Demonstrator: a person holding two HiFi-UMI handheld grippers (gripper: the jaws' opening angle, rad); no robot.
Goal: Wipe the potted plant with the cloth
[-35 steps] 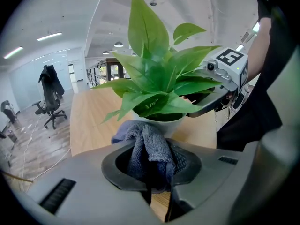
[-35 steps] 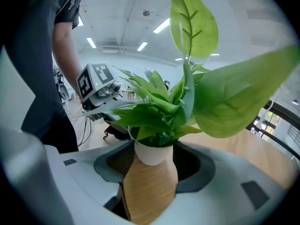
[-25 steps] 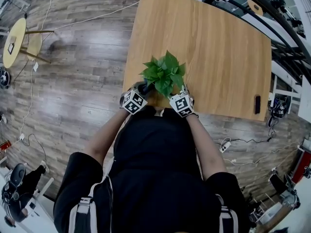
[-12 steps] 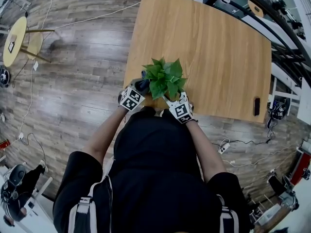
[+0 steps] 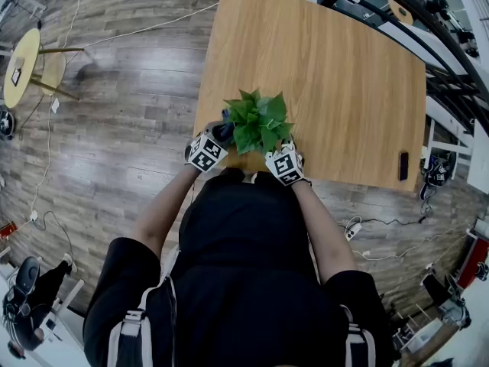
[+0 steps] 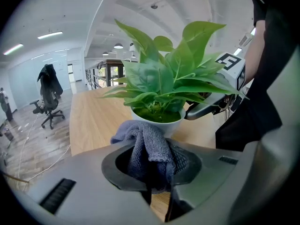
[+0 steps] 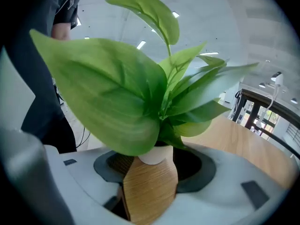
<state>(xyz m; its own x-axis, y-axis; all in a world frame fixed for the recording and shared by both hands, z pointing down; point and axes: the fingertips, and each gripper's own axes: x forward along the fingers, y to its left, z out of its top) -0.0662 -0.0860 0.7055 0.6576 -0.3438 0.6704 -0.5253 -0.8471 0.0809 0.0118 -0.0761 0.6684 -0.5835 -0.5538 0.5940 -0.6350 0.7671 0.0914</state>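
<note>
The potted plant (image 5: 258, 121), broad green leaves in a small white pot (image 6: 165, 124), stands close to the front edge of the wooden table (image 5: 344, 75). My left gripper (image 6: 152, 170) is shut on a bunched blue-grey cloth (image 6: 147, 146), and the cloth presses against the near side of the pot. In the head view that cloth (image 5: 225, 133) shows dark at the plant's left. My right gripper (image 7: 152, 172) holds the white pot (image 7: 152, 156) between its jaws from the right, under a big leaf (image 7: 108, 93). The pot's base is hidden.
A small black object (image 5: 404, 164) lies at the table's right edge. A round yellow stool (image 5: 21, 66) and cables are on the wood floor to the left. An office chair (image 6: 49, 100) stands beyond the table. Railings and desks run along the back right.
The left gripper with the cloth has moved slightly up and in against the pot. The plant and the right gripper have shifted only a little.
</note>
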